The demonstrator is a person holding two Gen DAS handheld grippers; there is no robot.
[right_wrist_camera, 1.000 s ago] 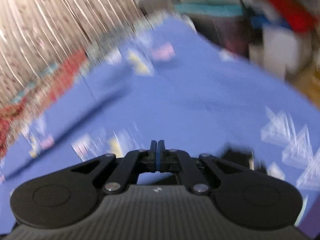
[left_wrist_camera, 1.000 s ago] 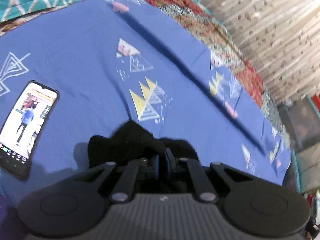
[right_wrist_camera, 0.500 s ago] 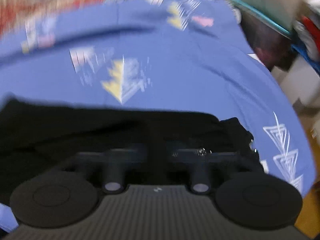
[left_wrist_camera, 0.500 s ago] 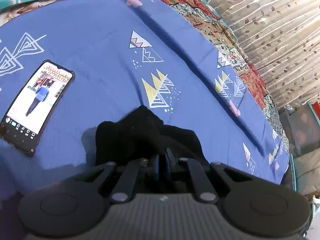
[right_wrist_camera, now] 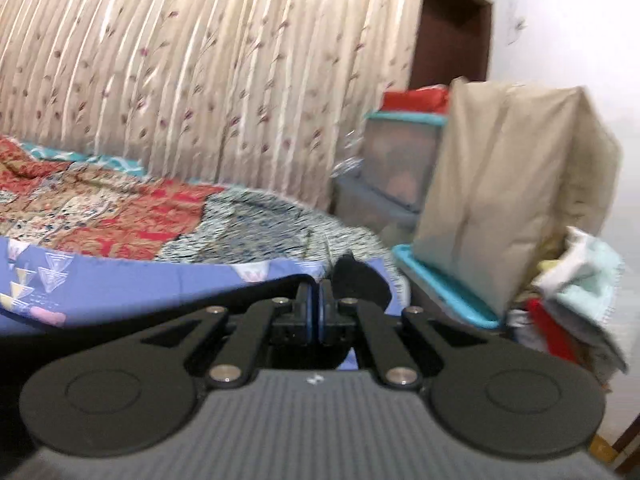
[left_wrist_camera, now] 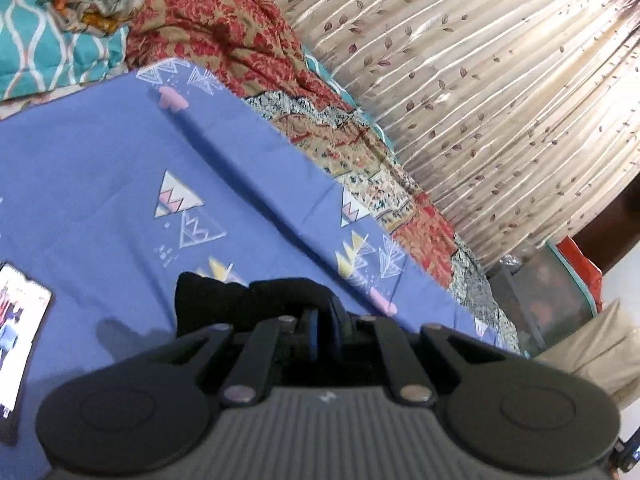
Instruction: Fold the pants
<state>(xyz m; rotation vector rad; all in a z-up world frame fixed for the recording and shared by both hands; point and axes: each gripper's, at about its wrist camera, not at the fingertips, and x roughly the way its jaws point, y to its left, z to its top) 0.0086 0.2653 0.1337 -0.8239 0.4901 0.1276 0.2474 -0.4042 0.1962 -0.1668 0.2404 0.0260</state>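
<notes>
The black pants [left_wrist_camera: 224,300] bunch up just ahead of my left gripper [left_wrist_camera: 324,320], which is shut on a fold of the black cloth above the blue patterned bedsheet [left_wrist_camera: 100,184]. In the right wrist view, my right gripper [right_wrist_camera: 318,300] is shut on another edge of the black pants [right_wrist_camera: 360,280]; the cloth stretches away to the left as a dark band and a flap sticks up beside the right finger. Both grippers hold the pants lifted off the sheet. Most of the garment is hidden under the grippers.
A phone [left_wrist_camera: 20,320] with a lit screen lies on the sheet at the left. A red patterned quilt [left_wrist_camera: 240,40] runs along the bed's far side below a beige curtain [left_wrist_camera: 480,80]. Off the bed's end stand teal-lidded storage boxes [right_wrist_camera: 400,160] and a tan covered bundle [right_wrist_camera: 500,180].
Both grippers have risen with the pants and tipped up toward the curtain. The right gripper came down onto the black cloth, took hold of it and rolled level.
</notes>
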